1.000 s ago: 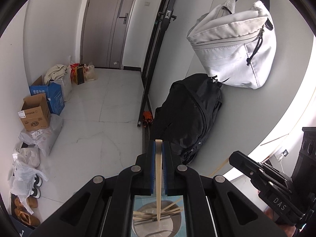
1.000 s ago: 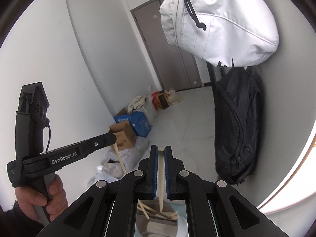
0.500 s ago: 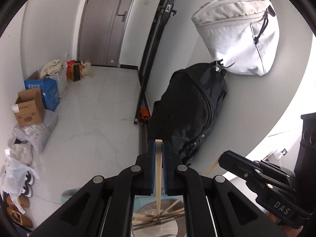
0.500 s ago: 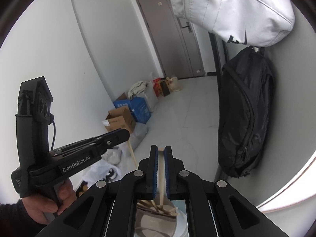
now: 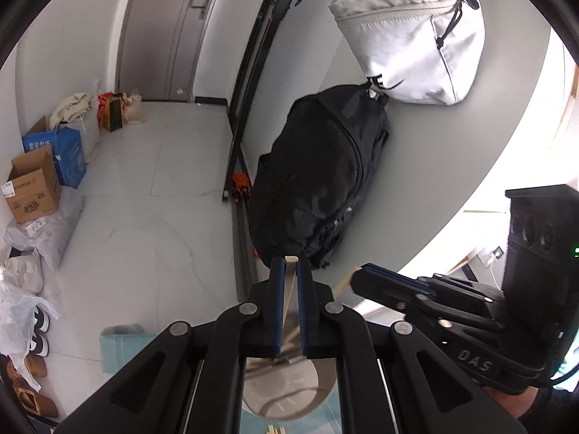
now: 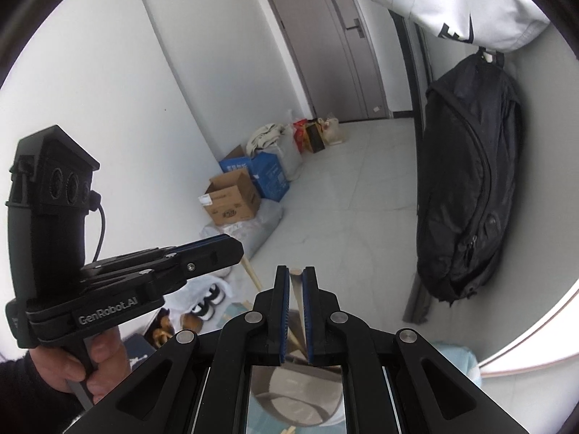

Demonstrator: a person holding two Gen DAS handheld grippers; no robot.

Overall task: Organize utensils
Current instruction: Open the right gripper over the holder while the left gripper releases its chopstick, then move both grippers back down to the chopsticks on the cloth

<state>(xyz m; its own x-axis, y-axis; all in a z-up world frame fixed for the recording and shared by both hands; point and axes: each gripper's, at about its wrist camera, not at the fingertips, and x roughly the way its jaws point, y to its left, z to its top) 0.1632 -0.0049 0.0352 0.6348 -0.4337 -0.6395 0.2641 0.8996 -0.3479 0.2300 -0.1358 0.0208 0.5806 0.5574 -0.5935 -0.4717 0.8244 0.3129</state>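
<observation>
My left gripper (image 5: 290,258) is shut on an upright wooden chopstick (image 5: 289,284) that points down into a round metal holder (image 5: 289,394) just below the jaws. In the right wrist view my right gripper (image 6: 296,269) is shut on a second chopstick (image 6: 297,287) above the same holder (image 6: 296,394). Each gripper shows in the other's view: the right gripper (image 5: 356,273) with its stick end (image 5: 342,285), and the left gripper (image 6: 237,249) with its stick (image 6: 251,273), held by a hand (image 6: 97,358). The two grippers are close side by side.
The holder stands on a teal mat (image 5: 119,347), where loose chopstick ends (image 5: 275,428) lie at the bottom edge. A black backpack (image 5: 318,181) and a white bag (image 5: 416,36) hang against the wall ahead. Cardboard boxes (image 5: 32,191) and shoes (image 5: 39,329) sit on the floor at left.
Both grippers have sunk and tipped further down toward the holder, each still gripping its chopstick. The right gripper has drawn closer to the left one.
</observation>
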